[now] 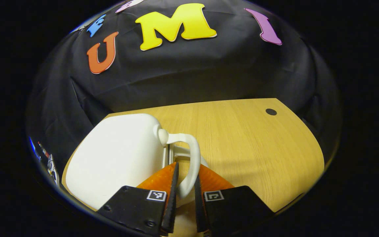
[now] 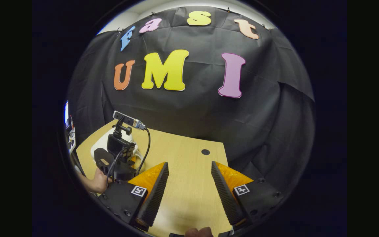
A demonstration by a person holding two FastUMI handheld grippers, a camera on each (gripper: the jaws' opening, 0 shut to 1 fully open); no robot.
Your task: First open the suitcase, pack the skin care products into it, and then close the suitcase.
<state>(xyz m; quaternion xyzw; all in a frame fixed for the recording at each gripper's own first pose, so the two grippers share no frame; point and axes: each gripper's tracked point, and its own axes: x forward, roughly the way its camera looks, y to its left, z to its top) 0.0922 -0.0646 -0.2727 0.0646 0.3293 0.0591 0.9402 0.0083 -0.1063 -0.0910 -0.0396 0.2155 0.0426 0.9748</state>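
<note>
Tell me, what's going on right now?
Left tongs shut on white suitcase's handle. Right tongs open over bare table. Suitcase closed. Nothing in the way.

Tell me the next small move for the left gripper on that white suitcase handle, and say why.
Probably lift the handle gently upward. The left gripper has both fingers closed on the handle of the white suitcase, which lies shut on the wooden table. The right gripper is open above bare table, holding nothing, so opening falls to the left.
</note>
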